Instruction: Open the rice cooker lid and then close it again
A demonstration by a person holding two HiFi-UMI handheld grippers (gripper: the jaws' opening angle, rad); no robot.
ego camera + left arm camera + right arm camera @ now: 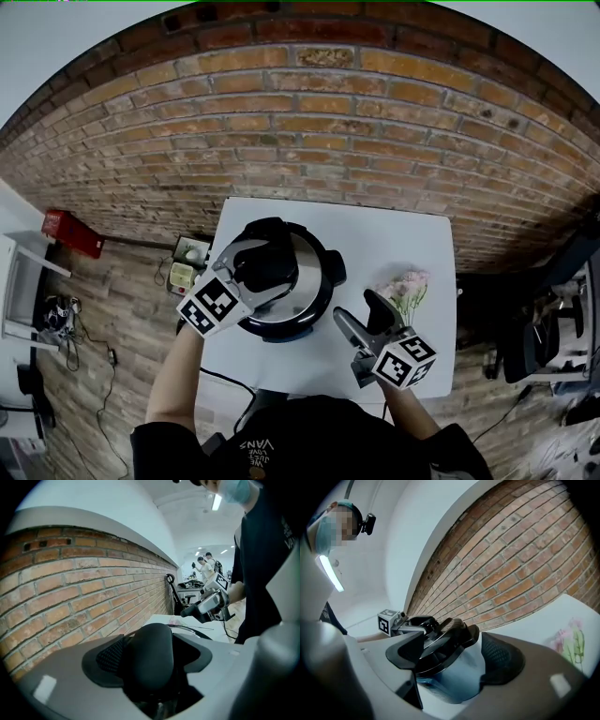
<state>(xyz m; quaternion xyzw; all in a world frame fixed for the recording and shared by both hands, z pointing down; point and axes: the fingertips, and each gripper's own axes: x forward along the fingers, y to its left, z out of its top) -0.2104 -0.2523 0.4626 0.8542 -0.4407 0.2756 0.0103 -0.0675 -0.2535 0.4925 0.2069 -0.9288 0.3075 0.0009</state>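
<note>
Right gripper (364, 316): jaws apart, nothing between them. It is held over the table (412, 239) just beside the cooker's front right and aimed at it.
Left gripper (255, 270): on top of the cooker, jaws closed on the lid handle (150, 660).
Lid (305, 272): sits on the rice cooker (281, 330), on the table's left half. Whether it is fully seated cannot be told.
Key relation: the handle lies directly between the left fingers, and the right gripper stands clear. The lid move is therefore judged to fall to the left gripper.
Flowers (405, 287): right of the cooker, apart from it.
Brick wall (309, 122): behind the table.
</note>
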